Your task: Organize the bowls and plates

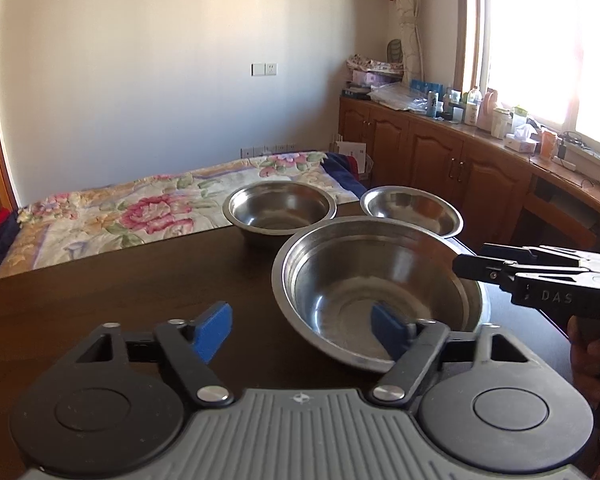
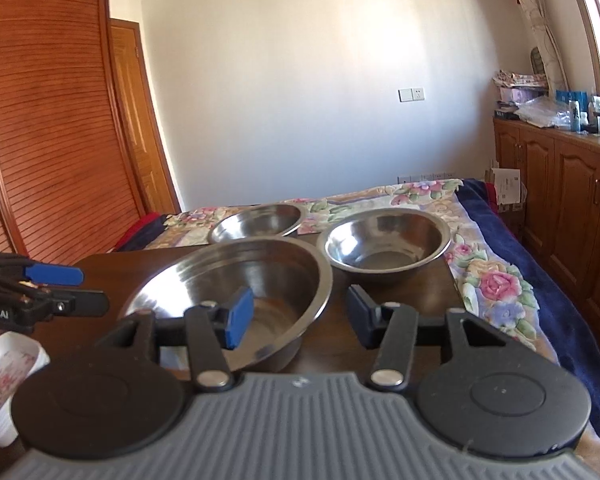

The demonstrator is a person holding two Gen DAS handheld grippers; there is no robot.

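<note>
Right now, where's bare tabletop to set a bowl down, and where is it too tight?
The widest bare patch of the table lies left of the big bowl, ahead of the left gripper. A small strip shows in front of the deep bowl, by the right gripper. It is crowded at the far side, where the shallow bowl and both others cluster.

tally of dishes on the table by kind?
Large steel bowl: 1
Medium steel bowl: 1
Shallow steel dish: 1
Total: 3, all on the dark table.
</note>
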